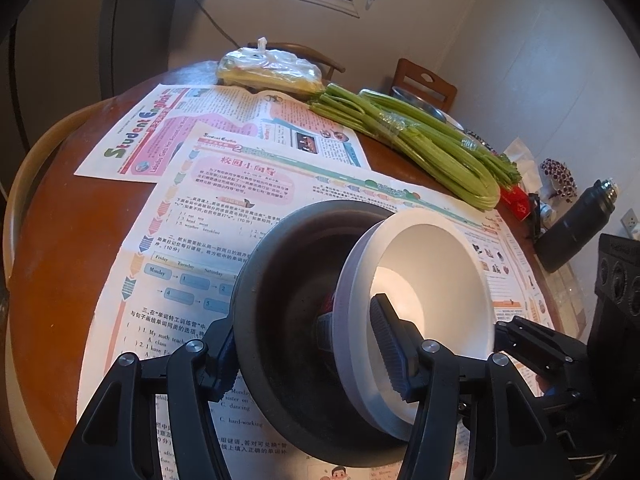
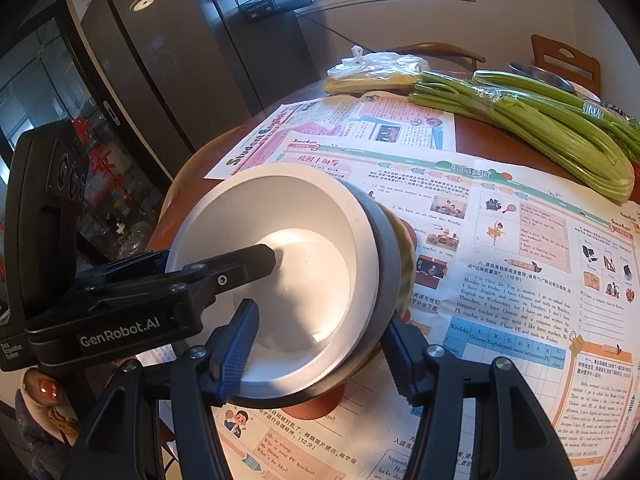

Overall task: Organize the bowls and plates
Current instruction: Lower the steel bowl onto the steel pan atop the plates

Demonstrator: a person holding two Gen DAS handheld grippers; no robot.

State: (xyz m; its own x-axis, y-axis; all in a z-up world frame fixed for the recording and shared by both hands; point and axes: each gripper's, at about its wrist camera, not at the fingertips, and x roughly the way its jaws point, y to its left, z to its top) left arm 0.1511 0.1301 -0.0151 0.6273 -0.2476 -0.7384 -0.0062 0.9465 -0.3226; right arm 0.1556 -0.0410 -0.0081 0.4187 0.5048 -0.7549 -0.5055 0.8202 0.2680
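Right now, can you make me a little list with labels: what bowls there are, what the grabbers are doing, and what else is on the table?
Bowls: white bowl nested in a dark bowl, both tilted
Left gripper: clamped over the rims of both bowls
Right gripper: clamped over both rims from the other side
Under the bowls: newspapers spread on a round wooden table
Also there: celery, bagged food, black bottle
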